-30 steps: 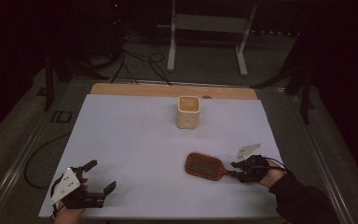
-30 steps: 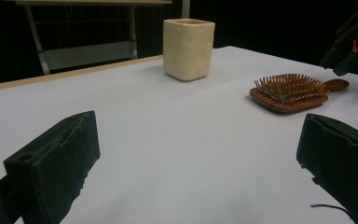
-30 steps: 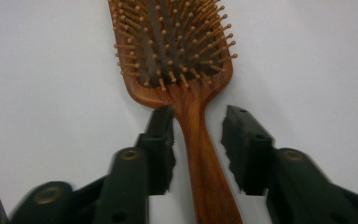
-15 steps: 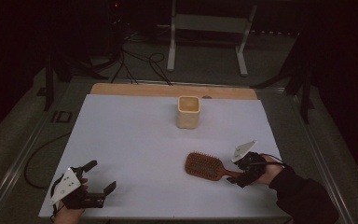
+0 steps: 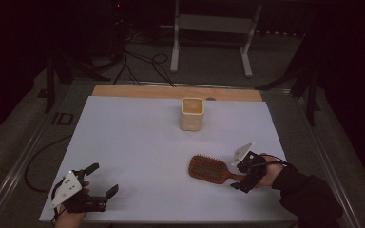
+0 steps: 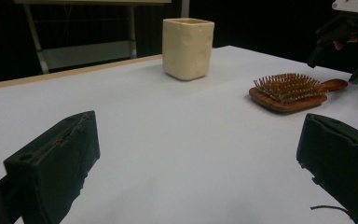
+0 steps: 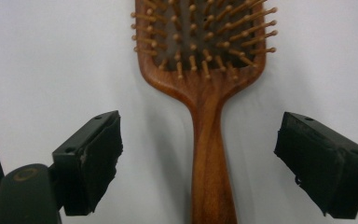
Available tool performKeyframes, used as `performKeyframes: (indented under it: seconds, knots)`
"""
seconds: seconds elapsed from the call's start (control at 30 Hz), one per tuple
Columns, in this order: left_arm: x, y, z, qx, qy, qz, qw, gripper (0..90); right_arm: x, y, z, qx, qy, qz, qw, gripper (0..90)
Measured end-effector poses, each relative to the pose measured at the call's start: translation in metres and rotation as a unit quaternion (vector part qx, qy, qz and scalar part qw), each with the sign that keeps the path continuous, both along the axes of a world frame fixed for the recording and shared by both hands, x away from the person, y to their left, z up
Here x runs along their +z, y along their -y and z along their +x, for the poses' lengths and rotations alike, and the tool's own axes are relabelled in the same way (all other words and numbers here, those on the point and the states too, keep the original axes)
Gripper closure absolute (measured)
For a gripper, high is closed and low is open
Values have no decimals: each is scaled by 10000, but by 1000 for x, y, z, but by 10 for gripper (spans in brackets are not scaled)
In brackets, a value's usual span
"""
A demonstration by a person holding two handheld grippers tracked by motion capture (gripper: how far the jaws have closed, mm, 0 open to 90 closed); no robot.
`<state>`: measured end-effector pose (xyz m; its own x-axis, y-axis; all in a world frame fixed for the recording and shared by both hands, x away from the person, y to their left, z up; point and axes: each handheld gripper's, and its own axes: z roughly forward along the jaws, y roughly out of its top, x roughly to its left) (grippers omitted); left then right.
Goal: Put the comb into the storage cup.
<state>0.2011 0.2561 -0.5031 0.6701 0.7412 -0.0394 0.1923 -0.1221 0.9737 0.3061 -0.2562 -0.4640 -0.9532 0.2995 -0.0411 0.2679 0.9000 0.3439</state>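
A wooden paddle hairbrush (image 5: 209,168) lies bristles-up on the white table top (image 5: 138,142), its handle pointing right. My right gripper (image 5: 241,176) hovers over that handle, open, one jaw on each side of it. Seen from the right gripper view, the hairbrush handle (image 7: 208,154) runs up the middle between the two black jaws, untouched. My left gripper (image 5: 100,180) rests open near the table's front left corner with nothing between its jaws. A cream square cup (image 5: 192,114) stands upright at the back centre; the cup (image 6: 187,47) and hairbrush (image 6: 290,91) also appear from the left gripper view.
A wooden strip (image 5: 176,92) borders the table's far edge. Beyond it are a metal stand (image 5: 211,33) and cables (image 5: 142,61) on a dark floor. The person's dark sleeve (image 5: 309,197) enters at the bottom right.
My right gripper has tilted and shifted slightly toward the brush handle, now straddling it. The left gripper has stayed still.
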Motion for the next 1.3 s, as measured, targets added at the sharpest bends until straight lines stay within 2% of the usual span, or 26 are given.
performKeyframes:
  seconds: [0.03, 0.13, 0.43, 0.57, 0.9, 1.3]
  knots:
    - [0, 0, 0, 1, 6, -9, 10000, 1, -1, -1, 0, 45, 47, -18, 10000, 167]
    - [0, 0, 0, 9, -17, -25, 10000, 1, -1, -4, 1, 108, -16, -129, 9999, 230]
    - [0, -1, 0, -2, 0, -31, 10000, 1, -8, -13, 8, 264, -100, -560, 9980, 328]
    - [0, 0, 0, -11, -8, -15, 10000, 1, -9, -16, 12, 211, -113, -605, 9979, 384]
    - [0, -1, 0, -7, -5, -17, 10000, 1, -18, -23, 18, 410, -229, -925, 9946, 519]
    - [0, -1, 1, -7, -3, -26, 10000, 1, -23, -28, 24, 464, -290, -1099, 9924, 604]
